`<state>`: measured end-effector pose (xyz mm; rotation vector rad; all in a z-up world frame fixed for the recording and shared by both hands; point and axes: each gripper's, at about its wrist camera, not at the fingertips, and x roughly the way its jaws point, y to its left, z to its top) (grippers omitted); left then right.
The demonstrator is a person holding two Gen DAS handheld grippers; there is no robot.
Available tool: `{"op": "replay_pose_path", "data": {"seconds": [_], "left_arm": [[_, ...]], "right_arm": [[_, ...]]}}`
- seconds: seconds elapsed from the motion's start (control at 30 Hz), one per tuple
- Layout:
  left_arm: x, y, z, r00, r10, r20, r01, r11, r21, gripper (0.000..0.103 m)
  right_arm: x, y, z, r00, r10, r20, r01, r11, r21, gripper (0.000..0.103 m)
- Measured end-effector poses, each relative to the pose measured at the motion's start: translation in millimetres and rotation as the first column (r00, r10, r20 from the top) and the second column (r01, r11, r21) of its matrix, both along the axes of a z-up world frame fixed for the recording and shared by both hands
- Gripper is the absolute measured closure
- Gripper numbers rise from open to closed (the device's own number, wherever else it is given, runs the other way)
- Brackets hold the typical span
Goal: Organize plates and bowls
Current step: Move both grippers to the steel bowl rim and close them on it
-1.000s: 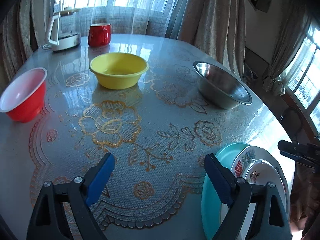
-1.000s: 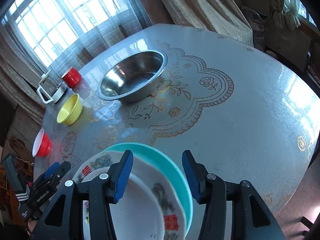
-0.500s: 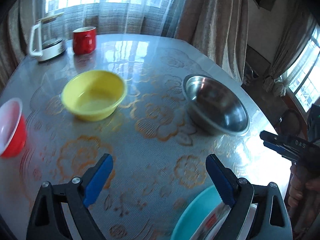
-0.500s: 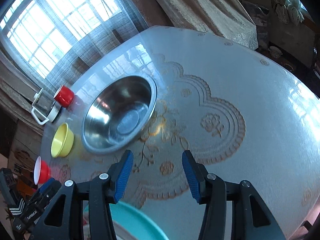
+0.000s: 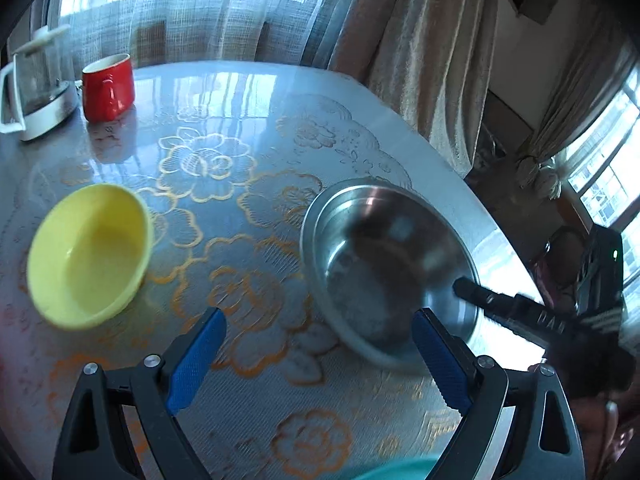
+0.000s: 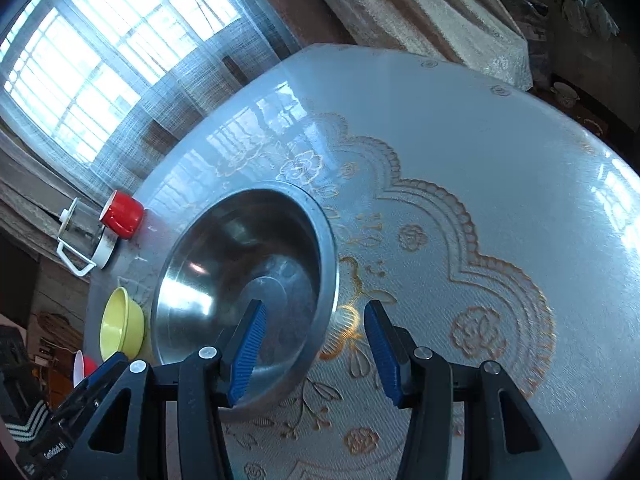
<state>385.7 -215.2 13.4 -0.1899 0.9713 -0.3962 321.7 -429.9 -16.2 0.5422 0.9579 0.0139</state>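
Gripping is best done at the steel bowl (image 6: pixel 244 280) rim: thin, stiff, light, slippery. Right tool (image 6: pixel 316 344) is held apart, empty, rim between its jaws. Left tool (image 5: pixel 316 360) is apart, empty; yellow bowl (image 5: pixel 88 256) ahead-left.

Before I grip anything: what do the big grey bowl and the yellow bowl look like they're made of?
Grey bowl: looks like bare metal, probably stainless steel; it shines like a mirror, with bright glints and blurred reflections inside and a thin rolled rim. Yellow bowl: probably plastic, possibly melamine; even opaque colour, soft dull sheen, no sharp reflections. Neither can be confirmed by look alone.
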Motion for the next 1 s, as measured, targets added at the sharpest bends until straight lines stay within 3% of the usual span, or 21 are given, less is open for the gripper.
{"op": "replay_pose_path", "data": {"seconds": [0.2, 0.33, 0.47, 0.5, 0.57, 0.67, 0.77, 0.9, 1.0], "left_arm": [[13.0, -24.5, -7.2, 0.998, -0.056, 0.017, 0.055, 0.998, 0.039, 0.010], [18.8, -33.9, -13.7, 0.997, -0.081, 0.017, 0.080, 0.995, 0.057, 0.016], [24.6, -42.5, -25.2, 0.995, -0.101, -0.016, 0.101, 0.993, 0.068, 0.038], [24.6, -44.7, -28.1, 0.994, -0.105, -0.025, 0.106, 0.992, 0.072, 0.041], [26.5, -47.9, -34.0, 0.992, -0.116, -0.058, 0.120, 0.990, 0.074, 0.063], [27.4, -46.6, -39.3, 0.993, -0.092, -0.079, 0.098, 0.992, 0.076, 0.077], [25.5, -46.1, -42.6, 0.991, -0.097, -0.093, 0.104, 0.992, 0.076, 0.081], [15.2, -54.0, -44.6, 0.983, -0.161, -0.092, 0.175, 0.970, 0.170, 0.082], [8.4, -51.2, -45.3, 0.982, -0.168, -0.087, 0.182, 0.967, 0.180, 0.082]], "right_arm": [[15.6, 4.6, -19.3, 0.999, 0.033, -0.025, -0.033, 0.999, 0.009, 0.052], [20.1, 3.3, -26.8, 0.999, 0.052, -0.017, -0.051, 0.999, 0.019, 0.063], [21.9, 5.3, -28.4, 0.996, 0.088, 0.006, -0.088, 0.996, -0.018, 0.077], [21.3, 4.8, -28.2, 0.996, 0.090, 0.006, -0.090, 0.996, -0.028, 0.078], [19.8, 4.2, -28.8, 0.995, 0.101, 0.014, -0.101, 0.995, -0.019, 0.079], [17.9, 2.7, -30.6, 0.995, 0.103, 0.015, -0.103, 0.995, -0.008, 0.083], [15.2, 5.9, -30.6, 0.993, 0.119, 0.021, -0.118, 0.993, -0.022, 0.084], [9.0, 13.5, -28.8, 0.990, 0.141, 0.026, -0.139, 0.988, -0.071, 0.086], [4.3, 19.8, -26.7, 0.988, 0.153, 0.019, -0.150, 0.983, -0.106, 0.087]]}}
